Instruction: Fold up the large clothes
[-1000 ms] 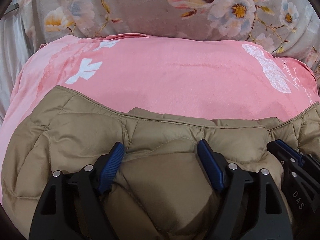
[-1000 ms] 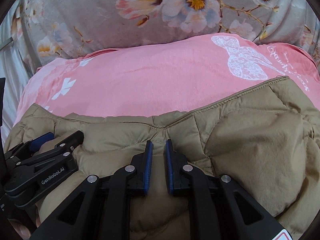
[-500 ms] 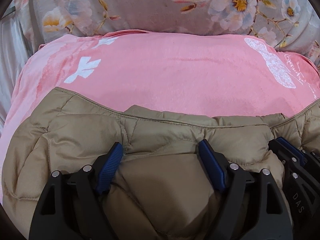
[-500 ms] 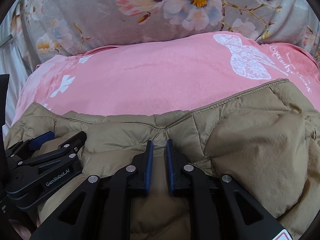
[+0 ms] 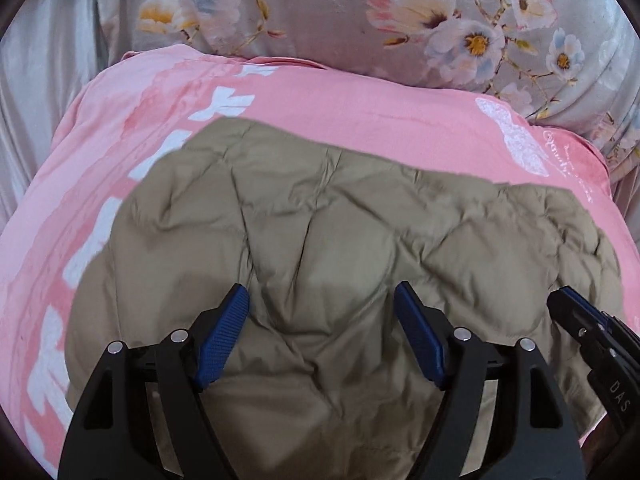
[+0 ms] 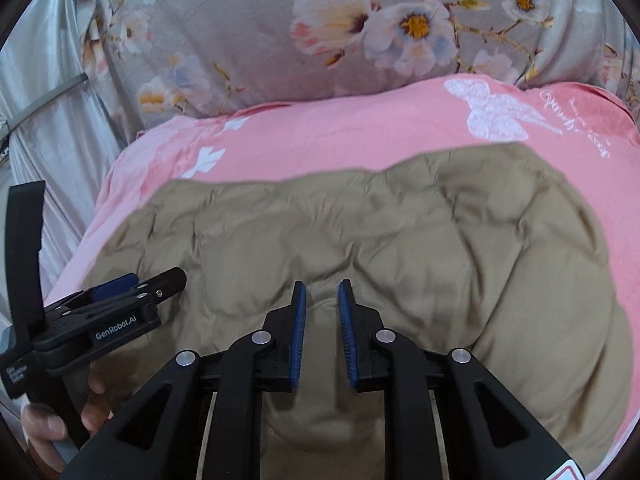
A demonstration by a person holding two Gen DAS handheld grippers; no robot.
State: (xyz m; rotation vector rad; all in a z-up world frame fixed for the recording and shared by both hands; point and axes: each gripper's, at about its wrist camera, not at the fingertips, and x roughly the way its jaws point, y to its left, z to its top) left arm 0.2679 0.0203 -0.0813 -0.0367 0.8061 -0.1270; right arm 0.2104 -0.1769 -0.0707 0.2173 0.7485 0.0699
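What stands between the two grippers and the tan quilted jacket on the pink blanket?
Nothing visible does. The left gripper, jaws wide apart, sits directly on the tan quilted jacket. The right gripper, jaws nearly together, has jacket fabric between them. Only the pink blanket lies beyond.

The tan quilted puffer jacket (image 5: 344,240) lies spread in a rumpled, padded mound. Its stitched seams divide the shell into puffy diamond-like panels with creases between them. Its far edge runs as an irregular curve, and its near portion extends to the bottom of both views (image 6: 400,240).
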